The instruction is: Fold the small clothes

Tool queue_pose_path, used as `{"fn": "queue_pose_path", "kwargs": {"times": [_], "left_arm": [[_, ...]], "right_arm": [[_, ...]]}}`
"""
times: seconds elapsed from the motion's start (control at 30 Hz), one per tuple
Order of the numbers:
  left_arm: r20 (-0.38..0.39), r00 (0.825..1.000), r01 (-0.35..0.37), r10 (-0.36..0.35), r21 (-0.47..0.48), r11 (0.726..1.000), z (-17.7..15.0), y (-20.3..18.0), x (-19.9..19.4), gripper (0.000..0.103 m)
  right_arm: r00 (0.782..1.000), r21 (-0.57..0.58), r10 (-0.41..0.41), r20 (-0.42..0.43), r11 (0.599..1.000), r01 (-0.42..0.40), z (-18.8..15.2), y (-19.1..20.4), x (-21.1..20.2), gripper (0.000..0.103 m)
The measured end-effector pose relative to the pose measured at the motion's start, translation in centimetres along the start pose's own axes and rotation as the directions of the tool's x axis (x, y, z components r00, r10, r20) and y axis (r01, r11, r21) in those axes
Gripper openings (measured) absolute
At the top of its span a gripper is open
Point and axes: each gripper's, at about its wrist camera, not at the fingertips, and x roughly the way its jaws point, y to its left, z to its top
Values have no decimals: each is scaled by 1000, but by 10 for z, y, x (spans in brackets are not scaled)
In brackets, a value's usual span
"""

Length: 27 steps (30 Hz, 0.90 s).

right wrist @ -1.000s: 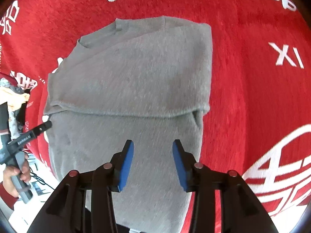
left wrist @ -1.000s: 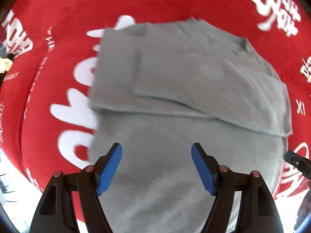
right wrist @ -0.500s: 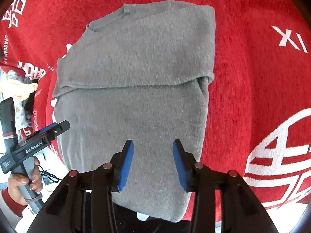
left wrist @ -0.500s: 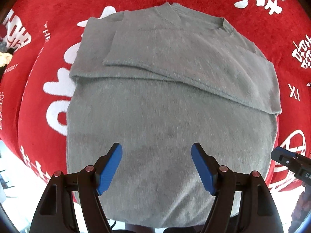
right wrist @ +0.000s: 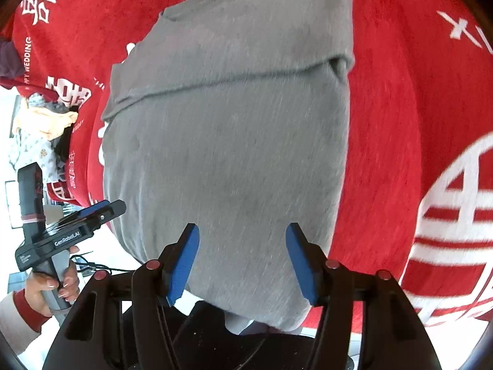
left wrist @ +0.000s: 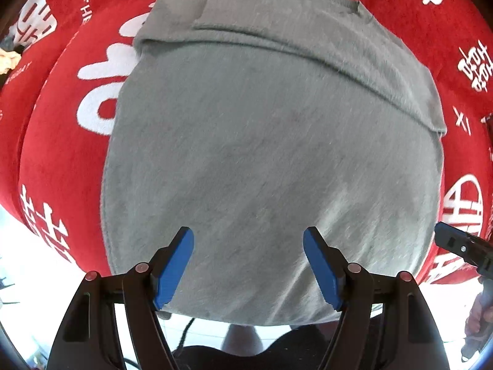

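Red cloth (left wrist: pixel 61 141) with white lettering covers the worktop, and the grey sweater (left wrist: pixel 265 154) lies flat on it, the landmark for everything else. Its sleeves are folded across the chest, making a band below the collar (left wrist: pixel 351 3) at the far end. The hem reaches the near edge of the worktop and hangs slightly over it.

Above the hem on the sweater's left half, the left gripper (left wrist: pixel 248 265) hangs with its blue pads (left wrist: pixel 174 269) spread wide and nothing between them; the knit lies beneath, untouched. The right gripper (right wrist: pixel 242 260) hovers over the hem on the right half; its jaws have just been opening and stand apart, also with nothing between them.

Left of the sweater, in the right wrist view, a hand (right wrist: pixel 50 289) with a red cuff grips the handle of the left gripper (right wrist: pixel 101 212). Beyond that, at the cloth's left edge, sits a pile of clothes (right wrist: pixel 46 123). Right of the sweater, a white round emblem (right wrist: pixel 456 215) is printed on the cloth.
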Motion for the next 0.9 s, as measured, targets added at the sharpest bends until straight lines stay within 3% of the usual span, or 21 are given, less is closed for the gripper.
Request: {"fn": "queue_pose_path", "kwargs": {"times": [0.23, 0.33, 0.47, 0.53, 0.6, 0.9], "left_arm": [[1, 999, 52, -52, -3, 999, -53, 36, -4, 75], [-42, 994, 103, -103, -13, 995, -82, 60, 0, 75], [-70, 990, 119, -120, -9, 993, -118, 84, 9, 75], [-76, 987, 141, -143, -30, 989, -134, 97, 13, 75], [-75, 983, 163, -166, -51, 985, -145, 107, 18, 75], [-47, 982, 180, -185, -88, 980, -146, 122, 43, 75]], "right_arm": [[999, -19, -31, -7, 999, 31, -50, 26, 13, 63], [999, -42, -34, -26, 999, 33, -78, 43, 24, 63], [998, -52, -33, -49, 998, 31, -108, 56, 40, 63], [997, -46, -43, -60, 998, 40, -118, 58, 47, 72], [997, -32, -48, -59, 998, 46, -128, 57, 51, 74], [988, -9, -104, -111, 995, 104, -151, 30, 63, 74]]}}
